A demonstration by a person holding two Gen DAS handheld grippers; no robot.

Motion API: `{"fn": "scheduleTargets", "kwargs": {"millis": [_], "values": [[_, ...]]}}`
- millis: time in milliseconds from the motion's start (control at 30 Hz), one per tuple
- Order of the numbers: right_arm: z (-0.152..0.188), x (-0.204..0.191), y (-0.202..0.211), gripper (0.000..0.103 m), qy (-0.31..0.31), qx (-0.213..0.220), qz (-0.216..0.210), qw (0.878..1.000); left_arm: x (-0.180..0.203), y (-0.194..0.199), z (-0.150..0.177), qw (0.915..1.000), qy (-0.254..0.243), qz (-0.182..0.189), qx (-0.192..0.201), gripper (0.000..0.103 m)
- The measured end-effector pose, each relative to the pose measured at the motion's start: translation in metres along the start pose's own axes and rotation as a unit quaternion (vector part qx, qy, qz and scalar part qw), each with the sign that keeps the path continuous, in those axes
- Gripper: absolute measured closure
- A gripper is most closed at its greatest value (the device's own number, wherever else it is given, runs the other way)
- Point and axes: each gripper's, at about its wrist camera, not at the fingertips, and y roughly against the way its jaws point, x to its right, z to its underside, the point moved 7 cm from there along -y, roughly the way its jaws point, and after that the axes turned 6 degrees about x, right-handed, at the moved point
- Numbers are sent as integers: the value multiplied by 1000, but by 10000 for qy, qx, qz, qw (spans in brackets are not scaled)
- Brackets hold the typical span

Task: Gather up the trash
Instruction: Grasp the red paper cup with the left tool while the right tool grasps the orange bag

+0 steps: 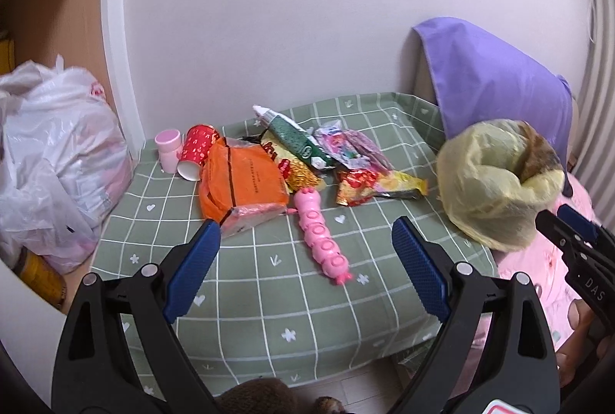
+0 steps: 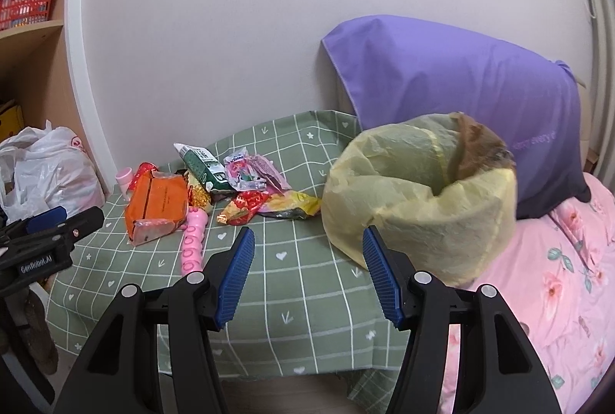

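hovering over a small table (image 1: 269, 298) draped in a green checked cloth, the left gripper (image 1: 305, 256) has its blue-padded jaws spread wide with nothing between them. the right gripper (image 2: 307, 271) hangs the same way, jaws apart and empty, a little nearer the bin.

the trash sits in a loose heap toward the far left of the cloth, close to the wall. an orange packet (image 1: 246, 183) lies at the front of the heap, with a red paper cup (image 1: 196, 150) tipped on its side just behind it and a small pink bottle (image 1: 168, 145) beside the cup. a green and white pouch (image 1: 296, 137) leans across the top of a gold wrapper (image 1: 296, 172). to the right are a crumpled pink and purple wrapper (image 1: 351, 147) and a red and yellow wrapper (image 1: 378, 187). a pink plastic toy (image 1: 321, 237) stretches out from the heap toward the grippers.

at the right edge of the table stands a bin lined with a yellow bag (image 2: 419, 195), its mouth open, something brown showing at the back rim. behind it a purple pillow (image 2: 461, 87) leans on the wall, and a pink flowered blanket (image 2: 557, 279) lies beside the table. white plastic bags (image 1: 57, 152) are piled on the floor to the left.
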Motion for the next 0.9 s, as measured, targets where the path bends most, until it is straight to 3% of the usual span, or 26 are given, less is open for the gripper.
{"fn": "scheduleTargets", "kwargs": {"millis": [167, 367, 500, 633, 733, 900], "values": [[-5, -8, -40, 47, 198, -163, -276, 9993, -32, -33, -4, 9988, 388, 75, -284, 16], [-7, -24, -85, 47, 477, -429, -585, 9962, -86, -72, -19, 9969, 640, -240, -387, 14], [-12, -38, -110, 47, 448, -612, -705, 9946, -125, -116, -36, 9944, 813, -267, -614, 14], [-15, -62, -137, 47, 722, -702, -661, 9927, -154, -173, -48, 9916, 994, -35, -822, 14], [-10, -87, -157, 47, 673, -979, -957, 9883, -170, -218, -46, 9893, 1023, -166, -1032, 22], [6, -128, -187, 48, 1140, -1316, -1247, 9768, -188, -264, -41, 9826, 1351, -163, -1260, 29]]}}
